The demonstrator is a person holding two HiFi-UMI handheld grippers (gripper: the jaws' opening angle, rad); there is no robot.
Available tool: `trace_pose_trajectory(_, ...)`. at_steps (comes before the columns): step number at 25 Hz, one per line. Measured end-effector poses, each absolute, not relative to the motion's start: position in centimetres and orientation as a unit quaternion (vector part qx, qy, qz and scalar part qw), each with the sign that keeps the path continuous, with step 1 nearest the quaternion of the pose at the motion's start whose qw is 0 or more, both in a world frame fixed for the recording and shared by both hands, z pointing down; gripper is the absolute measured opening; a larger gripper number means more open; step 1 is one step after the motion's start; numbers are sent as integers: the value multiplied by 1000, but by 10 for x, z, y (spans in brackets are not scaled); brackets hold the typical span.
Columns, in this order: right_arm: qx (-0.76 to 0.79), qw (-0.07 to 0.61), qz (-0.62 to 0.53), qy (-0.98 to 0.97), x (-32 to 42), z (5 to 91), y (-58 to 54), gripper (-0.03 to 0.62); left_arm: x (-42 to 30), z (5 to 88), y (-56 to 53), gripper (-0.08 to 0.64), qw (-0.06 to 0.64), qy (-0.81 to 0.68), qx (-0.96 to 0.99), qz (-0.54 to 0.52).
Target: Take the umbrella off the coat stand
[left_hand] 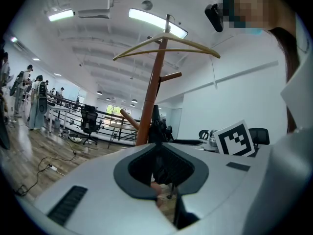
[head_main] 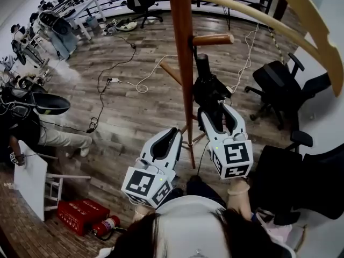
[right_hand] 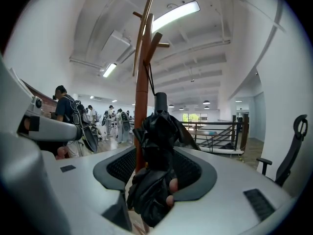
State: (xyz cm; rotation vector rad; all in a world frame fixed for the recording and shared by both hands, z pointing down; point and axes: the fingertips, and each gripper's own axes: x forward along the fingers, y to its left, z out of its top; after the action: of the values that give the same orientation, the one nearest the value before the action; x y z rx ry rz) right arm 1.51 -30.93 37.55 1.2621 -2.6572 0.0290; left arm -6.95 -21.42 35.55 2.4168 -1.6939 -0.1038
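The wooden floor point(head_main: 134, 106) is lying open to the left of the coat stand point(head_main: 183, 52), with only thin cables point(head_main: 121, 82) running over it. To the right, black office chairs point(head_main: 277, 87) are standing near and narrowing the room. Pale curved hanger arms point(head_main: 231, 4) are reaching wide overhead. The right gripper point(head_main: 217, 112) is keeping its jaws spread on both sides of the umbrella point(head_main: 207, 87), not squeezing it. The left gripper point(head_main: 176, 131) is hovering lower beside it, its jaws pressed together and empty. The umbrella — black, folded, its cloth crumpled in loose bunches — is hanging close against the pole, under a short peg point(head_main: 213, 39).
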Motion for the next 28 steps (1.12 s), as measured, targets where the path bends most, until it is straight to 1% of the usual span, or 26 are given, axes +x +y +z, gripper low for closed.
trace_pose_trajectory(9,429,126,33,-894,13,392,-325,267,-72,360,-224,34,97,-570,816,-26)
trace_pose_trajectory(28,413,193,50,-889,4,409,-340,284,-80,364,-235,34,104,-577,810,-24)
